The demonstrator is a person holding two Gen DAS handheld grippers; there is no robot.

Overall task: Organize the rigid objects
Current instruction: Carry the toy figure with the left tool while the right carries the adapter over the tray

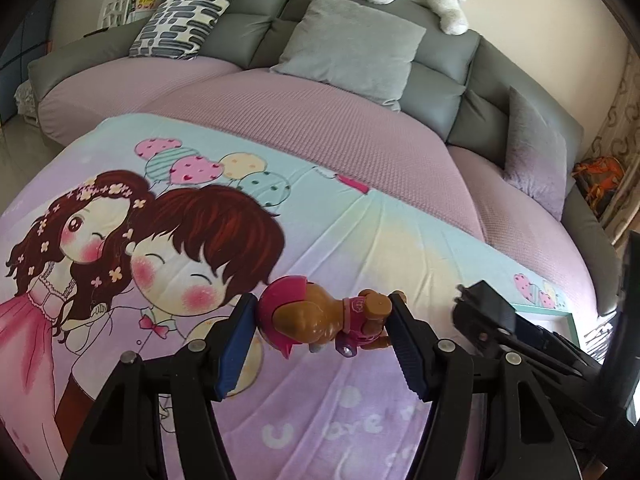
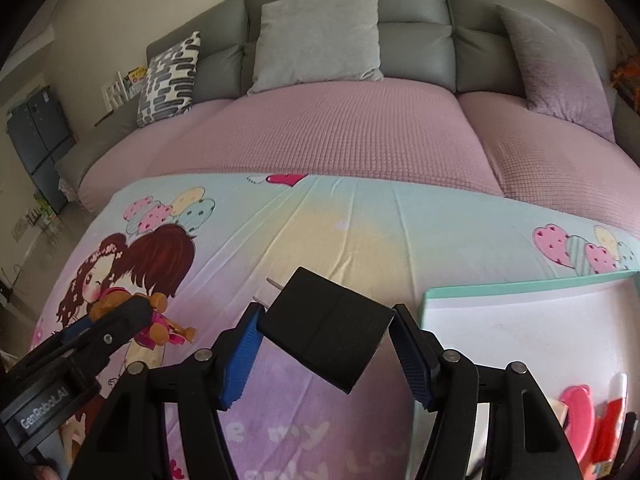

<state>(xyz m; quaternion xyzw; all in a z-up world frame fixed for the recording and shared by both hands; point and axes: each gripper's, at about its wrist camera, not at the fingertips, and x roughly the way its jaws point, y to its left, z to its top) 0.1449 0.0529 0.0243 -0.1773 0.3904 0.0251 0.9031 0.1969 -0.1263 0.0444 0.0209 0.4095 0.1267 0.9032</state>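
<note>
Toy dog figure, brown and pink: pinched lengthwise in left gripper, above cartoon-print sheet. Black plug adapter: clamped in right gripper, beside teal-rimmed tray.

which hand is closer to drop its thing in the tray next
Right, most likely. The right gripper holds the black charger just beside the tray, whose white floor starts at its right finger. The left gripper, holding the toy dog, is farther from the tray, beyond the right gripper.
</note>
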